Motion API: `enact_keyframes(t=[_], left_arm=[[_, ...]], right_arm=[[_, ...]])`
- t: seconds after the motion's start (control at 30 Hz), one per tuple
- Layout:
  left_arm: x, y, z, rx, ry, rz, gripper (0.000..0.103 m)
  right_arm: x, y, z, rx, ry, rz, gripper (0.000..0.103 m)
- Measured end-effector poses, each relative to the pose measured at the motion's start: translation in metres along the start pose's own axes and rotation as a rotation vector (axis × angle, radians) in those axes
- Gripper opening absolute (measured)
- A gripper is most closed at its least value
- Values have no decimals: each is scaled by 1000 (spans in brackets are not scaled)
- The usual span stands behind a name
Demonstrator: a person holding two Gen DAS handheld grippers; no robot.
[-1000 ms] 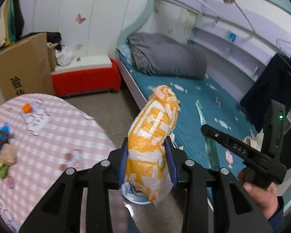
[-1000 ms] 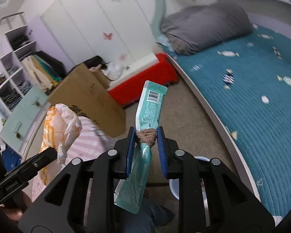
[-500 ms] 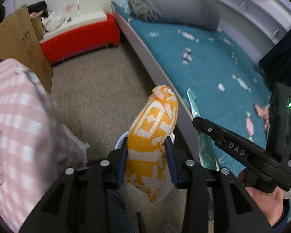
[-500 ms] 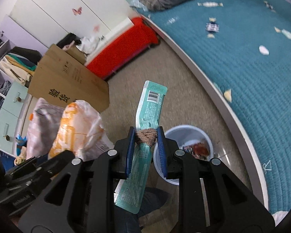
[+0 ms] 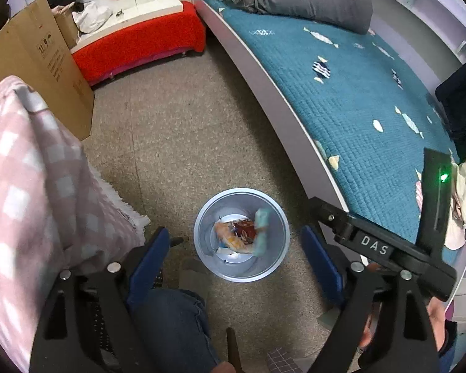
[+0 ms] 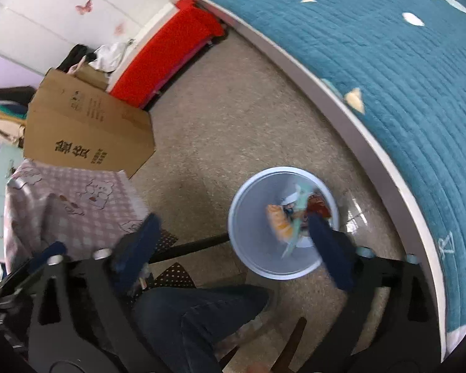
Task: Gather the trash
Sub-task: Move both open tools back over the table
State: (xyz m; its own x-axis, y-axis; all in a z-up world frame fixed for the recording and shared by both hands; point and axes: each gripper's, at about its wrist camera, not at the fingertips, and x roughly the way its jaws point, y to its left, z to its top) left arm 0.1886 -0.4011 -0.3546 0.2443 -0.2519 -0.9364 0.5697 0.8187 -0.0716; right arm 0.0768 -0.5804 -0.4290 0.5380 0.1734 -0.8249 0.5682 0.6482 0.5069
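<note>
A pale blue round bin (image 5: 202,245) (image 6: 248,261) stands on the floor beside the bed. Inside it lie the orange wrapper (image 5: 230,237) (image 6: 278,220) and the teal wrapper (image 5: 261,230) (image 6: 298,214), blurred as they drop in. My left gripper (image 5: 237,258) hangs above the bin, its jaws opening wide with nothing pressed between the blue pads. My right gripper (image 6: 233,242) is also above the bin, jaws opening wide and empty; its body (image 5: 372,248) shows in the left wrist view.
A bed with a teal quilt (image 5: 341,87) curves along the right. A pink checked tablecloth (image 5: 31,171) hangs at the left, with a cardboard box (image 5: 37,62) behind. A red bench (image 5: 139,46) stands by the wall. The person's jeans-clad leg (image 5: 171,326) is below.
Both grippers sank and tipped down over the bin, then opened. The orange wrapper left the left gripper and the teal wrapper left the right; both now lie in the bin.
</note>
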Motion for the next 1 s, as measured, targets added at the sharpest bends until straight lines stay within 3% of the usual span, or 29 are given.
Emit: enact_keyframes(t=[0.37,0.73,1.0], left_arm=[[-66,-10,-8,19,-123,-96,85],[-146,6,-20,39,-293,-105,87],[-193,44,-35,5,-410,-73,89]], right_arm=[[-58,20,-2,-31,-129,-54,97],[-119,84,-5,-112,-267,-42,97],[-152,148,-15,-214,-332,-15,97]])
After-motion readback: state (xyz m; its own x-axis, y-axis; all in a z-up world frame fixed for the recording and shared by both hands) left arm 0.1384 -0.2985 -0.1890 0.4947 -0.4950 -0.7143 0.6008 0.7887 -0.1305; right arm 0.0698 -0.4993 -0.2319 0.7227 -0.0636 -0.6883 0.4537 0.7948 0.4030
